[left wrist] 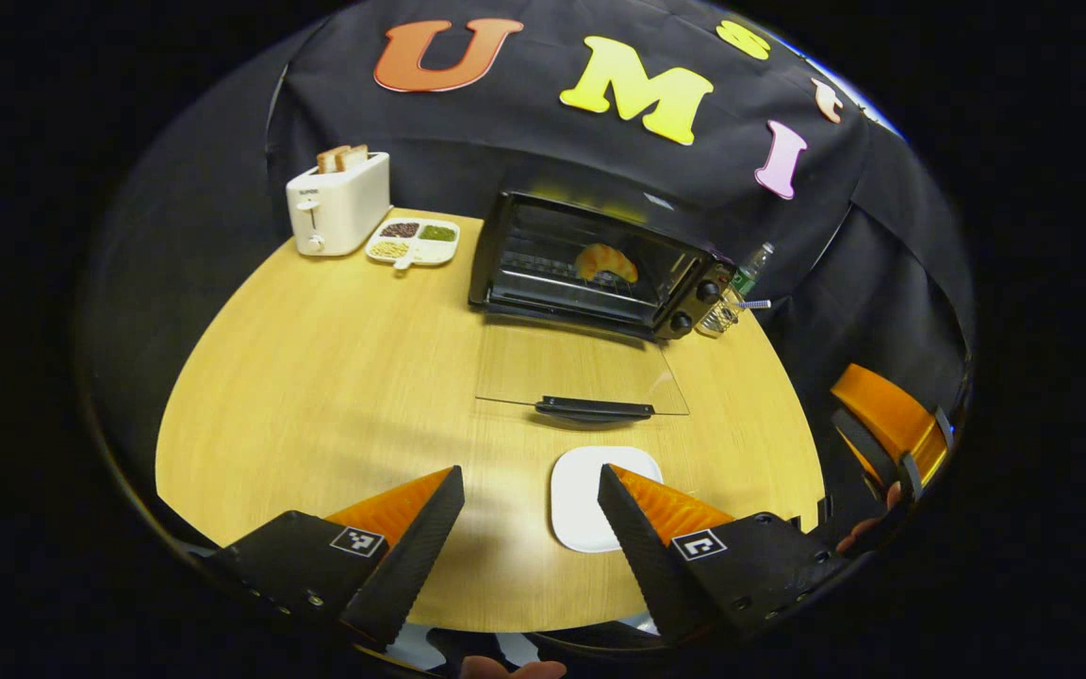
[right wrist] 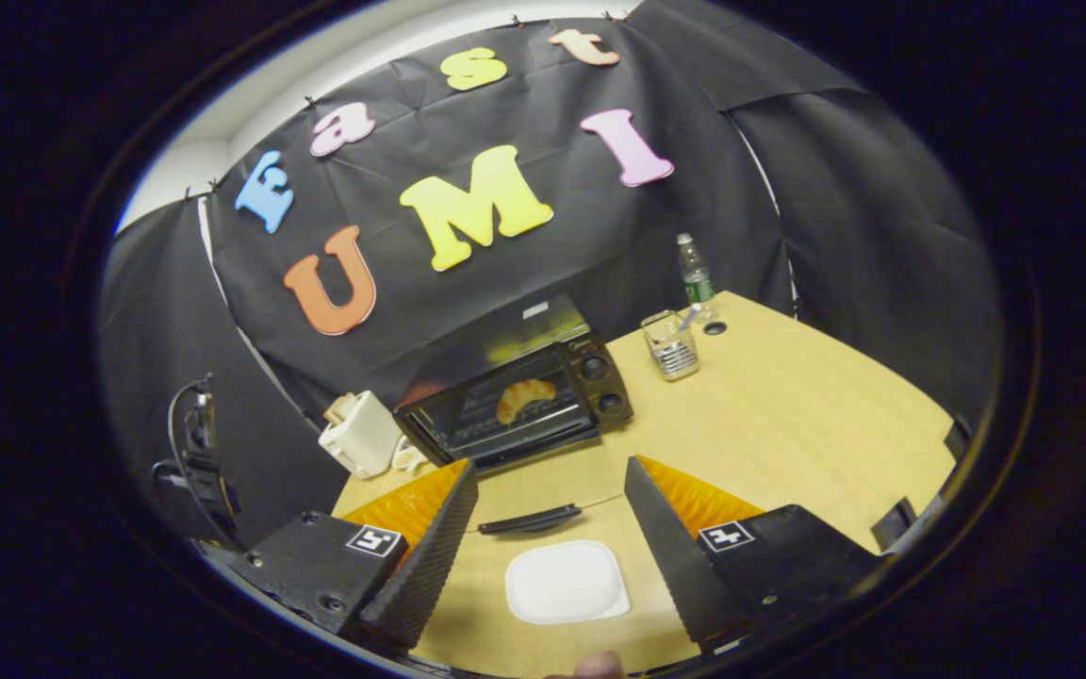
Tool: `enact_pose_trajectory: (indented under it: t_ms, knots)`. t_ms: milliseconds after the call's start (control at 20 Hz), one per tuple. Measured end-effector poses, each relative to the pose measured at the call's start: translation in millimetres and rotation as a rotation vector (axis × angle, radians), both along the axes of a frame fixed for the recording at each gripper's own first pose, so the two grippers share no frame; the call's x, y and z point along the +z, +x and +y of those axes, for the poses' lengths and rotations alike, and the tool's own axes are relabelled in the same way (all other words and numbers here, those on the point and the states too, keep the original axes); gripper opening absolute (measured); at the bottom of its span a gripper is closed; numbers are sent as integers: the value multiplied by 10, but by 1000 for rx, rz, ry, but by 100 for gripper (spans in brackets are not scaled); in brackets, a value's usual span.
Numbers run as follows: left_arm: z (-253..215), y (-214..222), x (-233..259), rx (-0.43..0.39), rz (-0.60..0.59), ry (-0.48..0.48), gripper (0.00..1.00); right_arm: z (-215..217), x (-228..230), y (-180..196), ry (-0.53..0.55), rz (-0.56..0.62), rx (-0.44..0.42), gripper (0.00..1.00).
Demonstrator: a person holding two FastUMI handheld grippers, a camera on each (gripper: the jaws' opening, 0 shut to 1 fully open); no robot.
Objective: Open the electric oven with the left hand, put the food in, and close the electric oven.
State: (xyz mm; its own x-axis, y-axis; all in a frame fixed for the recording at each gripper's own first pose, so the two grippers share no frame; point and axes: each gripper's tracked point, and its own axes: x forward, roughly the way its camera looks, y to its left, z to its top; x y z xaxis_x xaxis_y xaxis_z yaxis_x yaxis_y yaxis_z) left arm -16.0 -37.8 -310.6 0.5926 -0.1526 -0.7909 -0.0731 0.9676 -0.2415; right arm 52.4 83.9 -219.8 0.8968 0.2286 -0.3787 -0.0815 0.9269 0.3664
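Note:
The black electric oven (left wrist: 600,269) stands at the back of the round wooden table (left wrist: 317,377) with its glass door (left wrist: 581,377) folded flat onto the table, handle (left wrist: 595,408) toward me. A croissant (left wrist: 606,262) lies on the rack inside. A bare white plate (left wrist: 585,500) sits in front of the door. My left gripper (left wrist: 529,490) hovers open above the plate's near side, holding nothing. In the right gripper view the oven (right wrist: 515,401), the croissant (right wrist: 524,398), the door handle (right wrist: 529,519) and the plate (right wrist: 567,582) show again, and my right gripper (right wrist: 551,486) is open and holds nothing.
A white toaster (left wrist: 337,203) with bread slices and a divided dish of grains (left wrist: 413,242) stand at the back left. A glass holder (right wrist: 670,344) and a water bottle (right wrist: 694,269) stand right of the oven. The other gripper's body (left wrist: 887,429) and a hand are at the right edge.

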Motion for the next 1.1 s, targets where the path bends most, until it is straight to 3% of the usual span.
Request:
enact_pose_trajectory:
  t_ms: [150,250,300,500,750,950,1050,1100]
  knots:
    - [-283,146,-278,-29,51,-13,95,-298,39,-97,-14,17,-40,100]
    - [-491,257,-440,-52,79,-22,95,-492,49,-134,-30,26,-71,94]
    - [-575,312,-507,-58,84,-21,95,-585,43,-147,-31,36,-89,100]
    - [-815,489,-770,-68,124,-15,95,-866,38,-158,6,74,-165,99]
    - [-843,670,-1036,-53,170,2,95,-1051,-24,-134,-16,106,-186,95]
    - [-829,740,-1203,-37,208,20,95,-1029,-33,-100,-5,128,-171,100]
    - [-816,764,-1264,-38,221,39,95,-1026,-8,-69,-6,126,-168,95]
    - [-809,783,-1300,-39,227,46,95,-1027,-3,-59,-9,125,-163,100]
